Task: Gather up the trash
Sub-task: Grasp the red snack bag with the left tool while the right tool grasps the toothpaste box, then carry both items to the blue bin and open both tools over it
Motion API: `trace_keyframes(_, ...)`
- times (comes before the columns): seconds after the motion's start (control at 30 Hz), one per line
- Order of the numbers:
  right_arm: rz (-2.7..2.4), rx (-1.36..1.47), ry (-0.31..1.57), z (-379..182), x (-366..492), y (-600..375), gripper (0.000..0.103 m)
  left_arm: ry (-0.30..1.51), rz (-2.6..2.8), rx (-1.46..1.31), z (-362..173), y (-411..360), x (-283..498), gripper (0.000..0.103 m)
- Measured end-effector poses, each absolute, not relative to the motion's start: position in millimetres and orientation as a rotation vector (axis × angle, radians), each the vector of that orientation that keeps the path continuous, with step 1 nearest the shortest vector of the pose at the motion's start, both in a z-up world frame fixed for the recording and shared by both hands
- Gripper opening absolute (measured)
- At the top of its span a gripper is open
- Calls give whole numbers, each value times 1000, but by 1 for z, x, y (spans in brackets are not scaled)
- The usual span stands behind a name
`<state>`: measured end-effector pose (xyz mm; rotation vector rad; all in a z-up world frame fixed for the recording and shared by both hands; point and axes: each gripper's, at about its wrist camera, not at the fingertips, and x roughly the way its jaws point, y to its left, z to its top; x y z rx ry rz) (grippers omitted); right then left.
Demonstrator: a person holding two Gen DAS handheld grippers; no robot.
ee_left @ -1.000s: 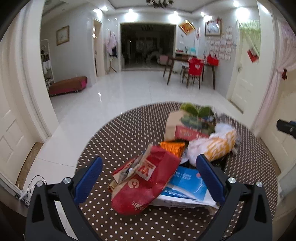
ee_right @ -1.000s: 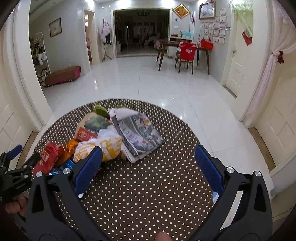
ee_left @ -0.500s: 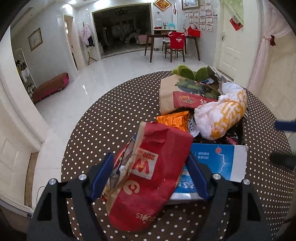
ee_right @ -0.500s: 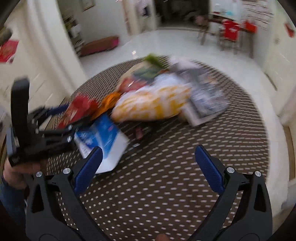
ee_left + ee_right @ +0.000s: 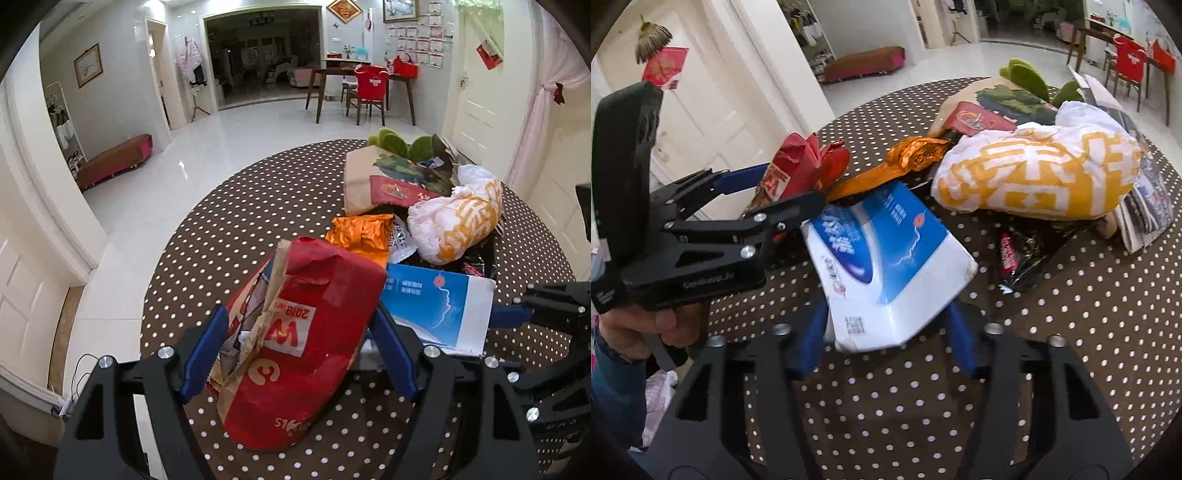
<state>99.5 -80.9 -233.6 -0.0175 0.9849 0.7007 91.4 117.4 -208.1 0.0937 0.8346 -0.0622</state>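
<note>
A heap of trash lies on a round brown polka-dot table [image 5: 229, 221]. My left gripper [image 5: 299, 354] is shut on a crumpled red paper bag [image 5: 310, 339] at the near left of the heap; it also shows from the side in the right wrist view [image 5: 775, 188], holding the red bag [image 5: 801, 162]. My right gripper [image 5: 886, 339] is shut on the near end of a blue and white box [image 5: 886, 258], which also shows in the left wrist view [image 5: 436, 302].
Behind lie an orange foil wrapper [image 5: 362, 232], a white and yellow plastic bag [image 5: 1038, 177], a brown printed paper bag [image 5: 384, 177], a black wrapper [image 5: 1015, 254] and a folded newspaper [image 5: 1145, 206]. The table edge runs close on the left, above white floor.
Both grippers have moved in on the heap and closed: the left on the red bag, the right on the blue and white box after swinging left.
</note>
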Motion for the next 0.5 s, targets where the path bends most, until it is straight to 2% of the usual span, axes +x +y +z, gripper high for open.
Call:
trace_keyframes(0.13, 711, -7, 972, -231, 90, -95, 47, 834, -51, 85, -205, 119, 88, 76)
trace_keyframes(0.43, 689, 15, 949, -219, 60, -148, 46, 795, -47, 36, -185, 117, 75, 75)
trace_keyframes(0.47, 684, 32, 942, -216, 57, -157, 46, 786, -48, 32, -181, 115, 74, 73)
trace_keyframes(0.5, 681, 42, 936, -212, 52, -161, 46, 775, -51, 27, -176, 113, 72, 62)
